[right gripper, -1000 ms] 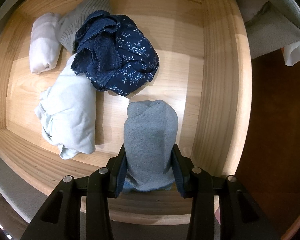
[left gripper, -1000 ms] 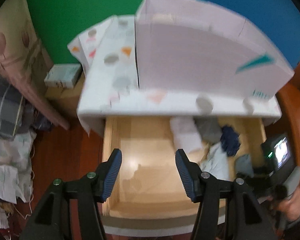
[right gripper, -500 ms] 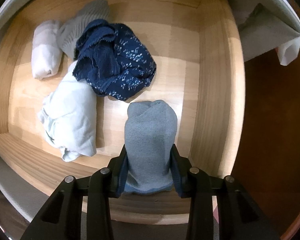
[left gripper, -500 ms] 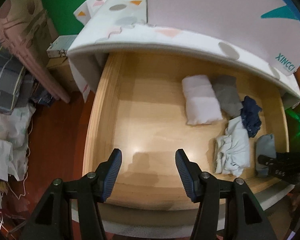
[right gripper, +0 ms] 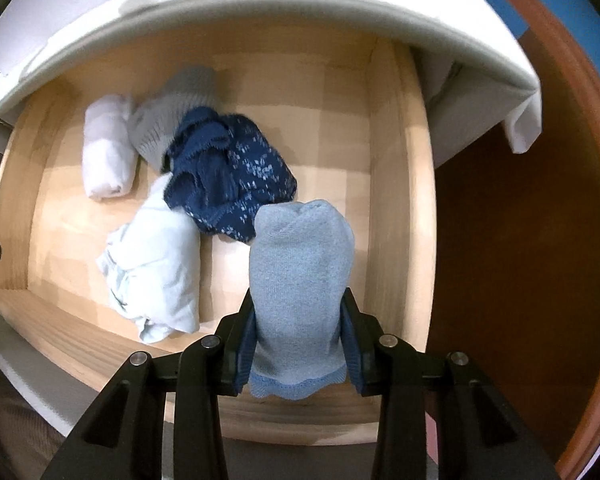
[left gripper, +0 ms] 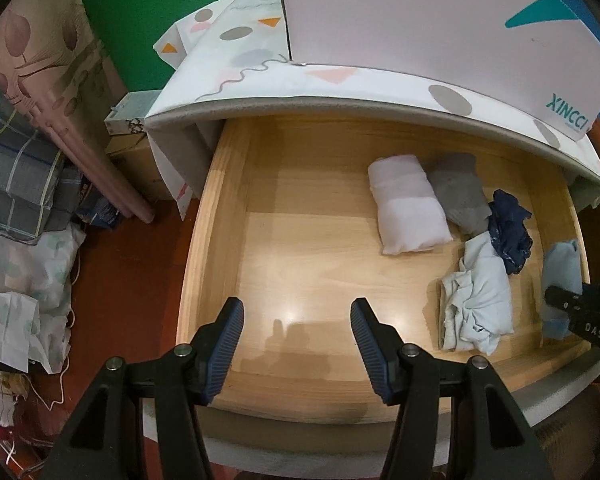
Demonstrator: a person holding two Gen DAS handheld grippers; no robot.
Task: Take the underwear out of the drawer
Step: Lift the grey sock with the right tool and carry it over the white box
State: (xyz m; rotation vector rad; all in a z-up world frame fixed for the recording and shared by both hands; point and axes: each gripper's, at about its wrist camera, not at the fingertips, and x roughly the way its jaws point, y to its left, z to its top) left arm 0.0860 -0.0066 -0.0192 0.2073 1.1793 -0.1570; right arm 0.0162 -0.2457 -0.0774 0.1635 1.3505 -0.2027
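We've got the right hand-held gripper (right gripper: pixel 298 354) pinching the grey-blue roll (right gripper: pixel 300 280) at the near right corner of the open drawer (right gripper: pixel 400 200), both pads pressed into its sides. Our left hand-held gripper (left gripper: pixel 297 344) hangs spread over the bare left half of the drawer, nothing between its pads. Behind the roll lie a navy piece (right gripper: pixel 236 176), a pale blue bundle (right gripper: pixel 156 268), a grey roll (right gripper: pixel 176 112) and a white roll (right gripper: pixel 106 152).
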